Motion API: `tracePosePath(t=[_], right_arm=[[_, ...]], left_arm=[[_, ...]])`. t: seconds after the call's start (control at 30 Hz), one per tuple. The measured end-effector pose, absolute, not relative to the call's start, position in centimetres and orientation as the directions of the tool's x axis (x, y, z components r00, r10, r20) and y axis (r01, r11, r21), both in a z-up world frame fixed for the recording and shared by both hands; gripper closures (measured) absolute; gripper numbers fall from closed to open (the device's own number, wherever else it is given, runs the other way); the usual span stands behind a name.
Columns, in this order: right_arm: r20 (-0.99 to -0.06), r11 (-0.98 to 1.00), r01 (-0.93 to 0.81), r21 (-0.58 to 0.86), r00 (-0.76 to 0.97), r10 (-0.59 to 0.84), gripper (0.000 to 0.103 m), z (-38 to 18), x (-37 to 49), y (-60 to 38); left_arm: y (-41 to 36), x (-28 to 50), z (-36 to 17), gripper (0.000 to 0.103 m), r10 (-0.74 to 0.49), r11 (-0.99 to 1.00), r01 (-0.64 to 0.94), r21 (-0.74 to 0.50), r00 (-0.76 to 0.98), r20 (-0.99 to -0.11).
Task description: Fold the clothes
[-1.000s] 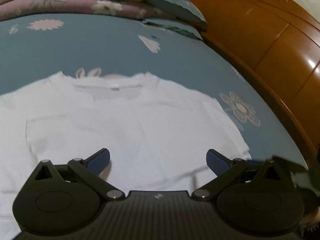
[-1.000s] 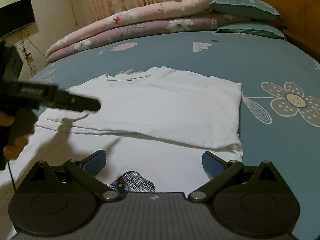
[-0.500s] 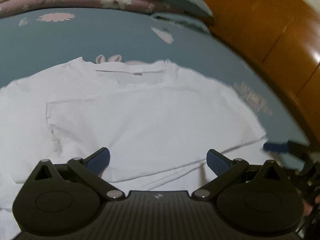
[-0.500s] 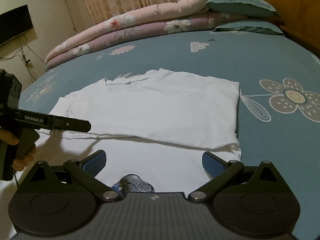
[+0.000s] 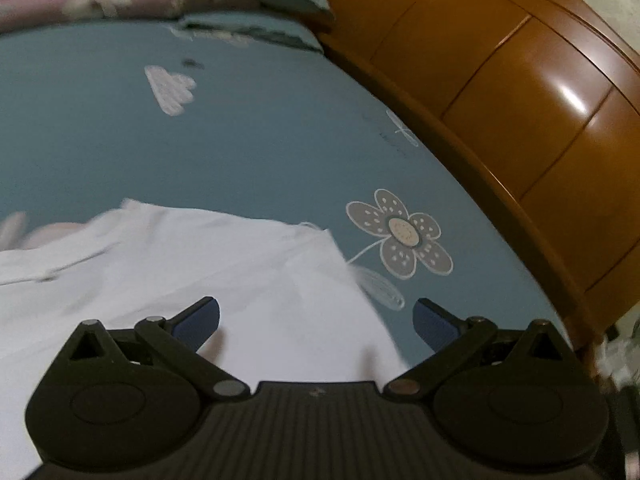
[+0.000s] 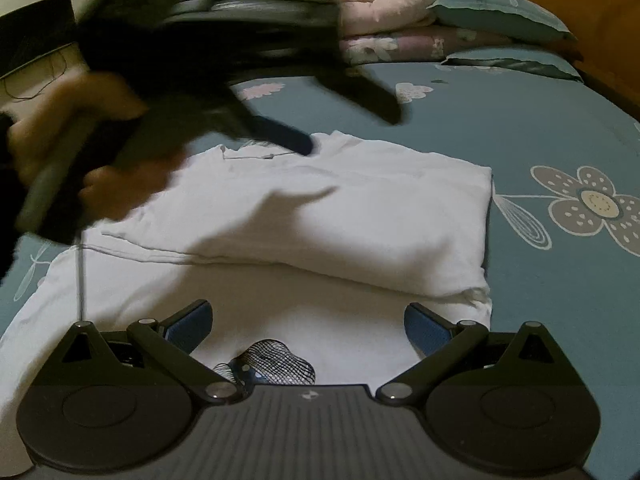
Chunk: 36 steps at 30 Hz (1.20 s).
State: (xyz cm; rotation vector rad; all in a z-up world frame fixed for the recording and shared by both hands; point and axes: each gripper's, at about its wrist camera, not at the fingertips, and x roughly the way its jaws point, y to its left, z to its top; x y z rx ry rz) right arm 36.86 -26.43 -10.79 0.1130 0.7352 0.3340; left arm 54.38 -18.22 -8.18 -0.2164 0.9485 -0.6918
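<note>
A white T-shirt (image 6: pixel 340 216) lies flat on the blue bedsheet (image 6: pixel 540 292), its sides folded in and its collar at the far end. In the left wrist view the white T-shirt (image 5: pixel 180 276) fills the lower left. My left gripper (image 5: pixel 316 318) is open above the shirt's right edge, holding nothing. From the right wrist view the left gripper (image 6: pixel 352 128) shows blurred, held in a hand (image 6: pixel 80 140) above the collar area. My right gripper (image 6: pixel 306 320) stands open over the shirt's near hem, empty. A dark mesh patch (image 6: pixel 272 364) sits on the cloth just before it.
Rolled quilts (image 6: pixel 420 12) and teal pillows (image 6: pixel 500 16) lie at the head of the bed. A wooden headboard (image 5: pixel 520 100) runs along the right side. Grey flower prints (image 6: pixel 592 204) mark the sheet right of the shirt. A dark screen (image 6: pixel 36 36) hangs at the far left.
The left gripper has swung up and to the right, from the shirt's left side to above its collar and right edge. The right gripper has barely moved. Both stay open.
</note>
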Motion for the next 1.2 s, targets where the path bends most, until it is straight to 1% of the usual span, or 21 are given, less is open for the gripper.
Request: tracePosePath(t=[0.1,0.2,0.3,0.37,0.47,0.57,0.67,0.8,0.97,1.03,1.07,1.2], right_arm=[[-0.64,0.942,-0.248,0.225,0.691,0.335,0.0,-10.9,37.0,-26.7],[-0.642,0.943,-0.242,0.23,0.69,0.333,0.0,-10.9,36.9,-26.8],[-0.642,0.944,-0.242,0.225,0.692,0.33,0.0,-10.9,36.9,-26.8],[-0.643,0.945,-0.238,0.223,0.693,0.327,0.0,-10.9,36.8,-26.8],[-0.638,0.945,-0.233,0.228,0.697,0.326,0.0,-10.8,36.8,-26.8],[-0.63,0.943,-0.226,0.243,0.702,0.33,0.0,-10.7,36.8,-27.2],[-0.623,0.943,-0.214,0.256,0.709,0.33,0.0,-10.6,36.8,-27.6],[-0.62,0.942,-0.199,0.27,0.712,0.328,0.0,-10.6,36.9,-27.9],[-0.618,0.94,-0.192,0.283,0.713,0.332,0.0,-10.5,36.9,-28.0],[-0.62,0.94,-0.193,0.28,0.711,0.331,0.0,-10.6,36.9,-27.9],[-0.622,0.941,-0.193,0.277,0.711,0.328,0.0,-10.7,37.0,-27.9],[-0.626,0.943,-0.188,0.275,0.709,0.323,0.0,-10.7,37.1,-27.9]], left_arm=[[-18.7,56.0,-10.2,0.001,-0.629,0.772,0.39,-0.502,0.355,-0.691],[-18.3,56.3,-11.6,0.001,-0.624,0.778,0.372,-0.506,0.368,-0.689],[-17.4,56.5,-11.6,0.001,-0.596,0.802,0.344,-0.489,0.403,-0.694],[-16.4,56.3,-10.9,0.001,-0.56,0.828,0.305,-0.471,0.419,-0.714],[-14.3,54.6,-8.9,0.001,-0.52,0.853,0.302,-0.425,0.443,-0.73],[-11.7,52.1,-6.8,0.001,-0.491,0.869,0.323,-0.375,0.472,-0.732],[-8.7,50.1,-5.5,0.001,-0.456,0.889,0.299,-0.346,0.508,-0.731],[-3.6,48.5,-6.1,0.001,-0.386,0.92,0.164,-0.356,0.54,-0.748],[1.6,46.8,-9.1,0.001,-0.335,0.915,-0.002,-0.403,0.549,-0.766],[2.7,46.2,-10.4,0.001,-0.321,0.913,-0.041,-0.406,0.541,-0.777],[3.0,45.8,-10.5,0.001,-0.331,0.91,-0.026,-0.414,0.555,-0.763],[3.6,46.0,-9.5,0.001,-0.326,0.904,-0.041,-0.426,0.579,-0.747]])
